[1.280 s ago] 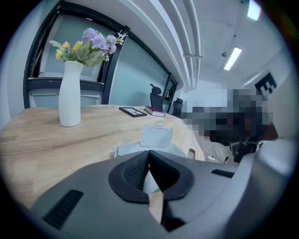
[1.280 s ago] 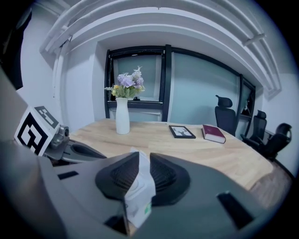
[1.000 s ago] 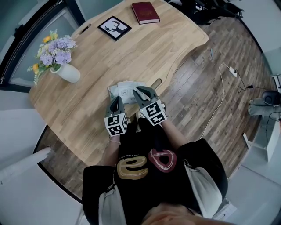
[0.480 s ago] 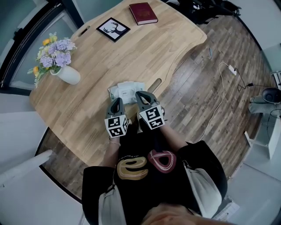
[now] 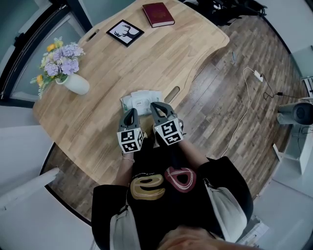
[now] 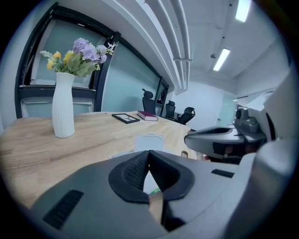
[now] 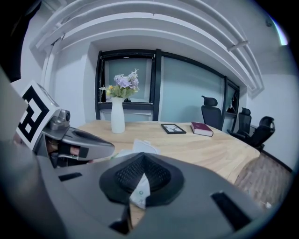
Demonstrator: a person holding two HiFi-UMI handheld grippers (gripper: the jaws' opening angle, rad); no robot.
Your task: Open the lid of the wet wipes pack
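Left gripper (image 5: 130,114) and right gripper (image 5: 156,105) fingers both pressed together by the wet wipes pack (image 5: 126,102); person should pin it, then flick the lid (image 5: 143,100) gently

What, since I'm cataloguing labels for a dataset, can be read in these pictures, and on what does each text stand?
Nothing reads for certain.
wet wipes pack: small label print, too small to read.
red book: no title legible.
framed picture: a deer silhouette, no words.
marker cubes: square codes, not text.
shirt: two looping shapes, perhaps "e" and "a"; uncertain.
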